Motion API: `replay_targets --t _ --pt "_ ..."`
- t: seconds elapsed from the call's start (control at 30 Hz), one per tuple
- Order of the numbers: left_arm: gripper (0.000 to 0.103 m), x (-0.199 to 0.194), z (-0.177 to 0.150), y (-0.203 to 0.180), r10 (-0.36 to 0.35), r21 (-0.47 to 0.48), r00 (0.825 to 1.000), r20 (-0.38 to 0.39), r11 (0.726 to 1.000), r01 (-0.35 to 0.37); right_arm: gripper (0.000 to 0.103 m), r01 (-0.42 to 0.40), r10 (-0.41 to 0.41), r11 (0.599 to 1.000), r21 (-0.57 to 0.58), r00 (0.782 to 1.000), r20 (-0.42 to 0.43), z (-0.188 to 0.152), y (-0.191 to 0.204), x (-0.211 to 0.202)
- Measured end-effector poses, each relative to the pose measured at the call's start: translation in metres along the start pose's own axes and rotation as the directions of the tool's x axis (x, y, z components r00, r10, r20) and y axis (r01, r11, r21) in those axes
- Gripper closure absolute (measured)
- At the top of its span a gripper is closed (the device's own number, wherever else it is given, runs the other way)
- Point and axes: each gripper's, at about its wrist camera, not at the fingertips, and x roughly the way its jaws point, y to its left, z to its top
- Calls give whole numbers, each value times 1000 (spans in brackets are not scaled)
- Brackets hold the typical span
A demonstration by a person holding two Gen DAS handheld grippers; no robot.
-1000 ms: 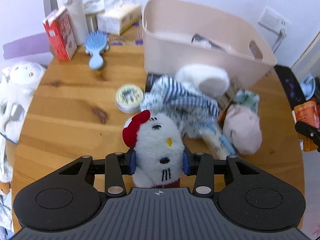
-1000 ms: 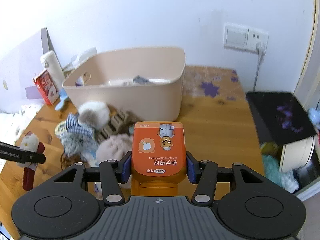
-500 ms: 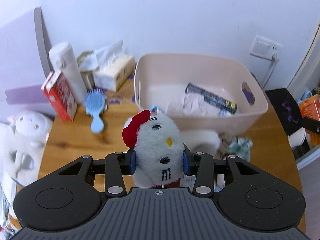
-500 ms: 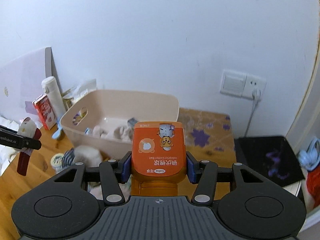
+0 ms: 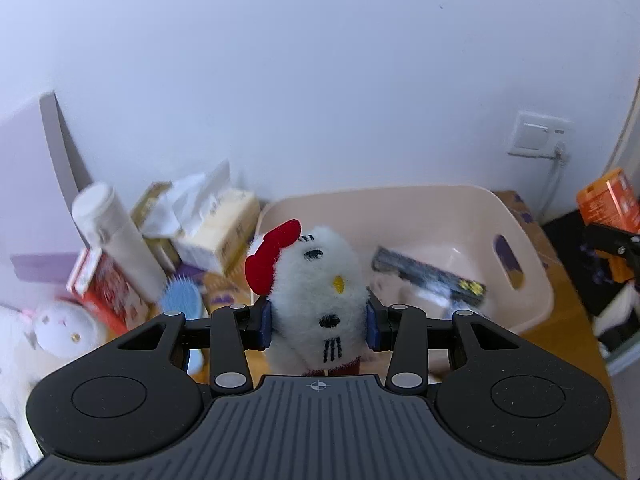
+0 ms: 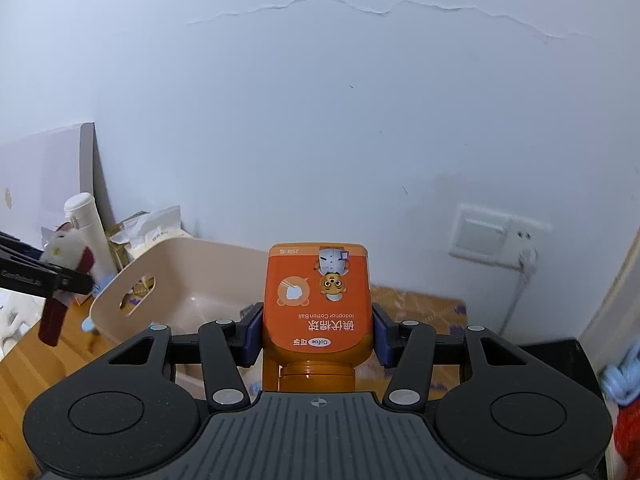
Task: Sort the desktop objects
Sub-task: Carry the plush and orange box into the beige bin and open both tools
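Note:
My left gripper (image 5: 319, 322) is shut on a white plush cat with a red bow (image 5: 316, 280) and holds it in the air in front of the beige plastic bin (image 5: 528, 240). My right gripper (image 6: 316, 332) is shut on an orange cotton-ball bottle (image 6: 318, 300), held upside down, high above the table to the right of the bin (image 6: 168, 268). The bin holds a dark flat packet (image 5: 432, 276) and some pale cloth. The left gripper with the plush (image 6: 68, 252) shows at the left of the right wrist view; the orange bottle (image 5: 608, 200) shows at the right of the left wrist view.
Behind the bin on the left stand a white flask (image 5: 116, 240), a tissue box (image 5: 220, 236), a red carton (image 5: 104, 284) and a blue hairbrush (image 5: 182, 296). A white plush (image 5: 60, 328) lies at the far left. A wall socket (image 6: 492, 240) and black surface (image 6: 552, 360) sit right.
Both grippers have risen and tilted up with their loads. The table clutter has dropped out of view, and the bin now sits low in both views.

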Motion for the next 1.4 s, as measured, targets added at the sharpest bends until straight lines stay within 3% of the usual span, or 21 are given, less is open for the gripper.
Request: replay_targets --t 0.27,0.57,0.9,1.0,1.17,1.23,1.3,1.33,1.4 --pt "60 50 8 -23 29 28 999 -41 999 -28 53 -23 23 996 -86 1000 -7 18 5 40" --pt "61 94 3 -37 38 59 989 -145 998 -30 53 -88 72 988 -128 990 -125 3 22 96" --pt "61 128 -5 -52 30 187 969 -247 982 17 53 -113 67 978 -175 965 -252 -25 40 129" --pt "57 136 -10 -50 17 191 961 -276 981 37 53 -113 59 977 -178 957 -283 -31 39 132" --pt "52 150 -21 -40 -17 147 926 -378 986 78 53 -112 57 981 -158 946 -318 -36 37 137" --pt "49 152 -27 -41 -7 165 924 -383 983 76 53 -109 58 984 -140 942 -331 -35 35 138" --pt "40 151 -30 -44 2 180 924 -381 981 73 52 -108 60 987 -122 938 -342 -35 33 138" --pt "39 150 -30 -45 2 182 926 -378 981 72 44 -105 60 988 -115 937 -344 -34 33 138" --pt "33 148 -30 -45 -3 173 927 -376 982 74 41 -97 53 989 -114 938 -342 -34 32 136"
